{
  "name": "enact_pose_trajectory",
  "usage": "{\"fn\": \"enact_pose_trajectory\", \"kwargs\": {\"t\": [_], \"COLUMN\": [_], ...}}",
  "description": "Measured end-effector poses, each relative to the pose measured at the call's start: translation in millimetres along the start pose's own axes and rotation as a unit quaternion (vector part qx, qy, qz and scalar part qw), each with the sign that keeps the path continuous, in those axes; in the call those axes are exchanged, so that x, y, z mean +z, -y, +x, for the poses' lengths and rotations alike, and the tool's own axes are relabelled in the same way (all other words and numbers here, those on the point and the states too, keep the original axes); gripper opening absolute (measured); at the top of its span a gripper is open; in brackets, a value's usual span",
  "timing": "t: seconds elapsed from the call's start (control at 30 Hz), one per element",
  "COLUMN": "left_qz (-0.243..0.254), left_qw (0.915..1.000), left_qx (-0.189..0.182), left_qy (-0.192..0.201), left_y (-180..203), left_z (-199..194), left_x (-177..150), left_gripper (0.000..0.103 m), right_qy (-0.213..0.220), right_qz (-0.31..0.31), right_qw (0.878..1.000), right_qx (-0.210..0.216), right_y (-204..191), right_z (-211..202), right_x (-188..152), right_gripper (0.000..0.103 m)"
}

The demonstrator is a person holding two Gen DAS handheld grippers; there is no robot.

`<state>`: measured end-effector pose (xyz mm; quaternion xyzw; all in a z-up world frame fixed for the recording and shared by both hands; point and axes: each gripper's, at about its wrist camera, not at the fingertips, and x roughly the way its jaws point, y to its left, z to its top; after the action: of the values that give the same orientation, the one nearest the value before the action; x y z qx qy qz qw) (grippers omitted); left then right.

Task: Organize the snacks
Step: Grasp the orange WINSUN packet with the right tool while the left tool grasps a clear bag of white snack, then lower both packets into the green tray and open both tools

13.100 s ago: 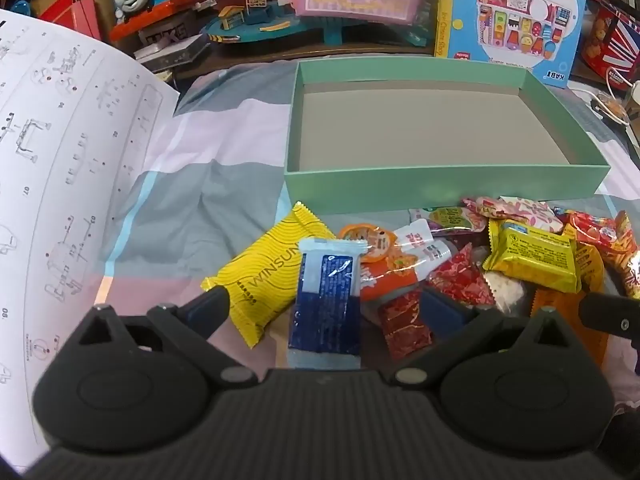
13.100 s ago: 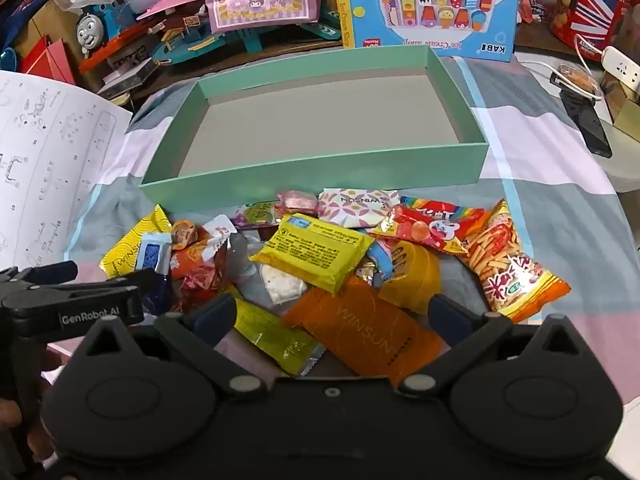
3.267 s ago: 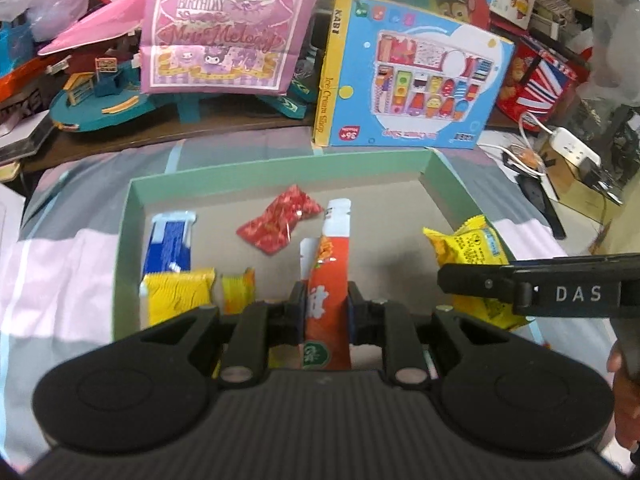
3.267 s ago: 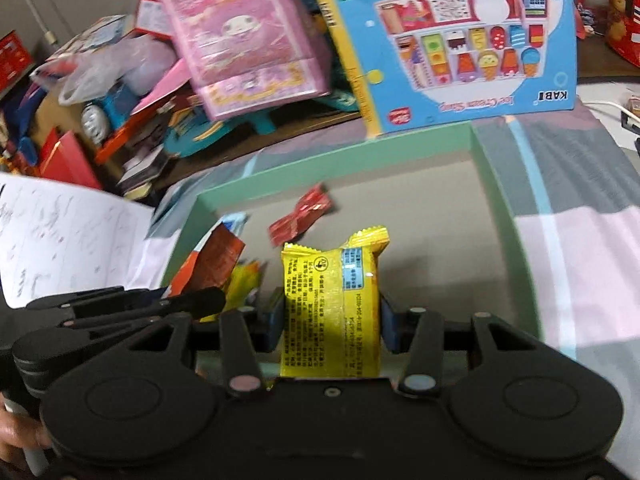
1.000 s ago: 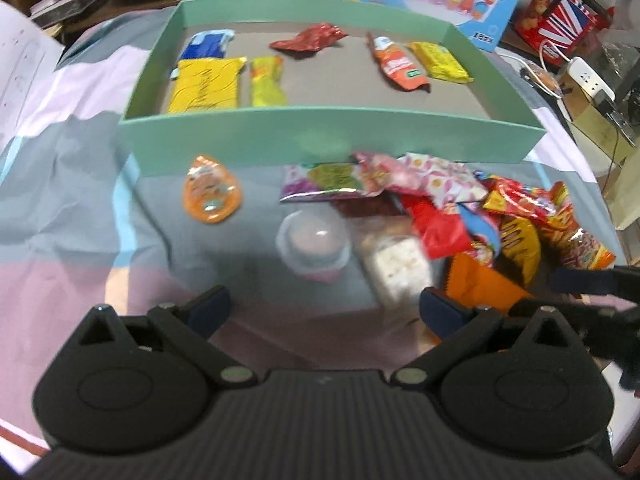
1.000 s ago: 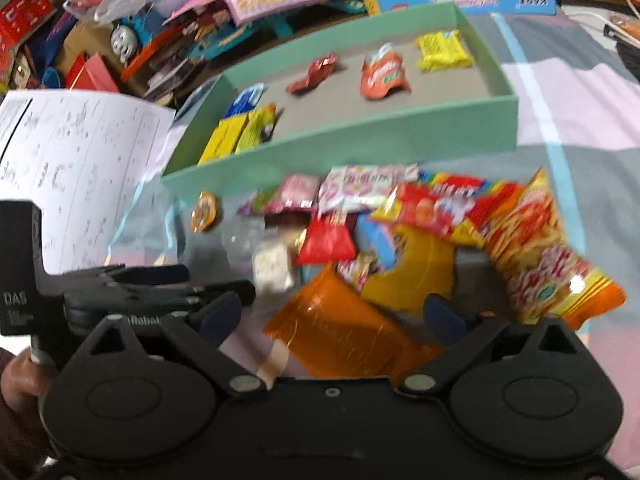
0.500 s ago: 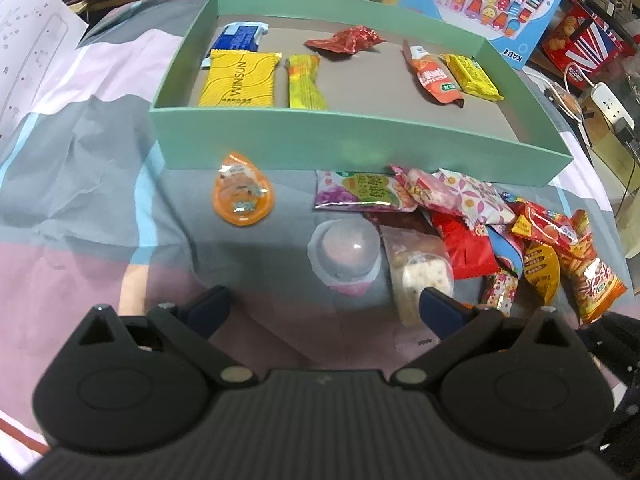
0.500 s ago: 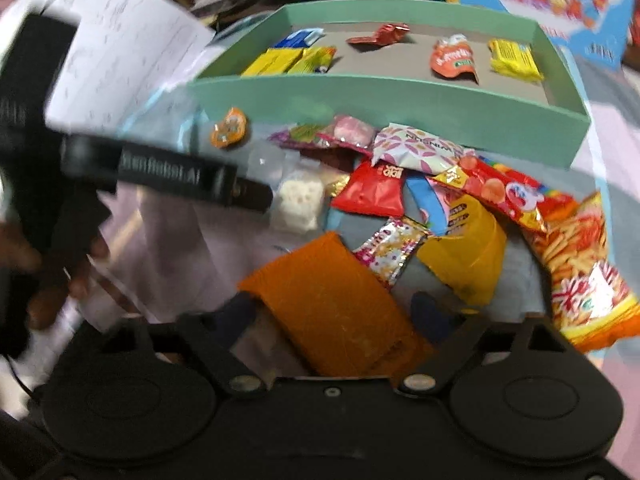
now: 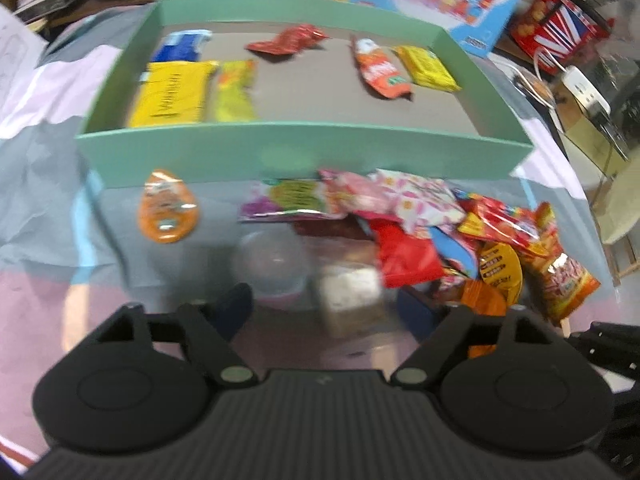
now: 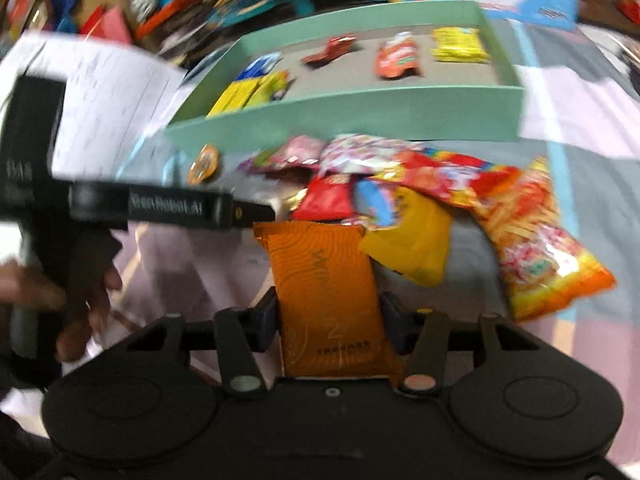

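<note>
1. Six snacks lay inside the green box [image 9: 304, 148] in the upper half of the left wrist frame: a blue packet [image 9: 182, 46], a yellow packet [image 9: 172, 94], a yellow-green bar [image 9: 234, 92], a red wrapper [image 9: 286, 40], an orange pouch [image 9: 380, 70] and a yellow pack [image 9: 426, 68].
2. We saw the left gripper [image 9: 326, 306] spread wide at lower centre, over a clear jelly cup [image 9: 272, 270] and a pale puffed-rice pack [image 9: 352, 294].
3. We saw the right gripper [image 10: 328, 318] pinching an orange packet [image 10: 326, 296] at lower centre of its frame, its jaws pressed on both edges.
4. Loose snacks [image 10: 400, 184] were heaped mid-frame, before the box.
</note>
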<state>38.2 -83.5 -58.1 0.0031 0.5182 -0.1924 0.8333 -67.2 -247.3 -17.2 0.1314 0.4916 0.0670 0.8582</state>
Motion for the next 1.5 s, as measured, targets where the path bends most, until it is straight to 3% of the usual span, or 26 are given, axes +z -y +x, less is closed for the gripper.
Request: {"fn": "enact_pose_trajectory", "kwargs": {"t": [0.13,0.17,0.2,0.5,0.73,0.97,1.27,1.33,1.37,1.4,1.47,1.5], "left_qz": [0.023,0.033,0.047,0.048,0.046,0.045,0.041,0.045,0.047,0.049,0.052,0.051], "left_qw": [0.9996,0.9991,0.9984,0.9985,0.996,0.9945,0.9964,0.9967,0.997,0.9972,0.9972,0.997], "left_qx": [0.016,0.023,0.027,-0.007,-0.03,-0.055,-0.062,-0.058,-0.052,-0.045,-0.028,-0.025], "left_qy": [0.005,0.013,0.016,0.026,0.071,0.077,0.041,0.034,0.034,0.034,0.046,0.053], "left_y": [18,20,24,16,28,58,77,79,79,79,78,76], "left_z": [10,10,10,-25,-37,1,67,76,79,79,76,73], "left_x": [-7,-9,-11,-8,47,116,146,147,146,145,144,143], "left_gripper": [0.07,0.046,0.034,0.033,0.033,0.033,0.033,0.036,0.052,0.078,0.096,0.097], "right_qy": [0.013,0.015,0.017,0.044,0.089,0.109,0.095,0.099,0.099,0.101,0.113,0.12], "right_qz": [0.036,0.043,0.051,0.062,0.085,0.118,0.108,0.106,0.108,0.113,0.112,0.107], "right_qw": [0.999,0.999,0.999,0.997,0.992,0.986,0.986,0.986,0.986,0.986,0.986,0.985], "right_qx": [0.001,0.004,0.009,0.033,0.023,-0.036,-0.083,-0.08,-0.075,-0.066,-0.056,-0.057], "right_y": [17,20,24,25,34,66,90,93,95,96,94,92], "right_z": [-13,-16,-17,-24,-27,-9,51,56,58,58,53,50], "right_x": [2,2,2,22,68,141,187,190,191,192,192,192], "right_gripper": [0.051,0.051,0.051,0.051,0.052,0.052,0.056,0.06,0.072,0.078,0.088,0.09]}}
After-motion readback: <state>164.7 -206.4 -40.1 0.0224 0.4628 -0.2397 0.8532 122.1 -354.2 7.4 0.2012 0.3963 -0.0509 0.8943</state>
